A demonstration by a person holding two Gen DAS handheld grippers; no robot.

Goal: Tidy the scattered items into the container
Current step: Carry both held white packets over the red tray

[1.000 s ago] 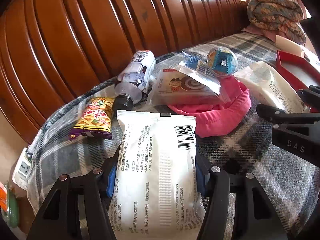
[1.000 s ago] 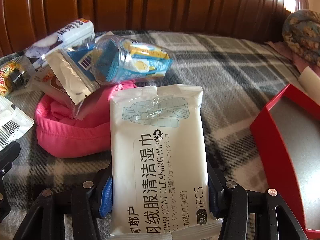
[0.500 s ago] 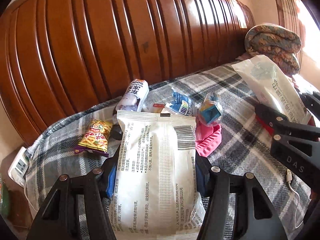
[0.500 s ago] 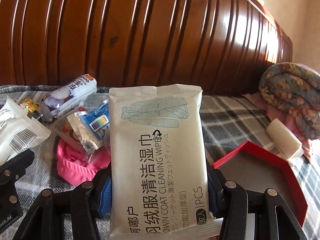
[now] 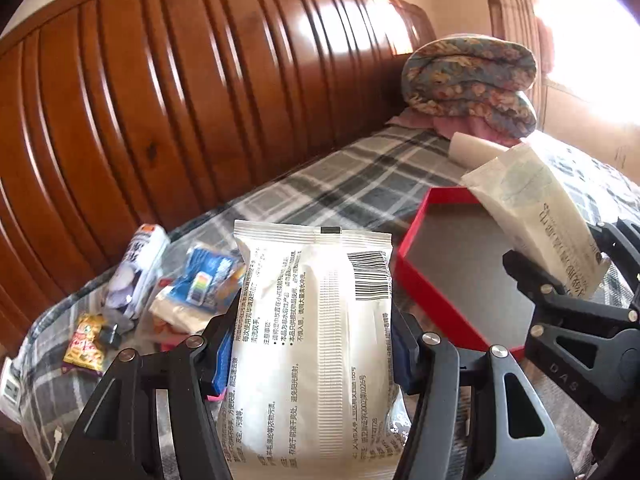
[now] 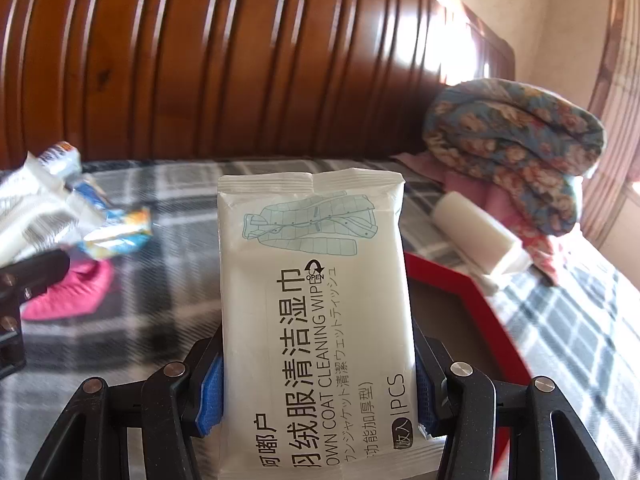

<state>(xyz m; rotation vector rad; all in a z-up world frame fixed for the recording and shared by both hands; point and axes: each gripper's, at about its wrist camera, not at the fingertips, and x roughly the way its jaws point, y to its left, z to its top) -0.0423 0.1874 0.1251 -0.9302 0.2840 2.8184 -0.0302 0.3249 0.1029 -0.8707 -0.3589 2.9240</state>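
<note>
Left tool [image 5: 316,344]: closed on a white barcode packet [image 5: 316,320], blue pads pressed on its two long edges; the packet stands lengthwise out of the jaws, free end forward.
Right tool [image 6: 318,392]: closed on a white wipes pack [image 6: 316,304] printed with a coat drawing, gripped across its width, long axis running forward along the fingers.
Container: a red tray [image 5: 416,288] with a grey floor, lying open and empty on the plaid bed cover [image 5: 360,184].
Governing relation: seen from the left wrist, the tray lies ahead and to the right of the barcode packet, while the wipes pack overhangs the tray's far right rim; from the right wrist the tray's red edge [image 6: 492,320] shows directly behind and right of the pack.
Nearer hand: the right, judged from that overlap.
Next move, judged: the right releases first, then the left swings right over the near rim.
Remaining items: a bottle [image 5: 140,264], a yellow snack bag [image 5: 86,344] and blue sachets [image 5: 208,276], well left of the tray.
</note>
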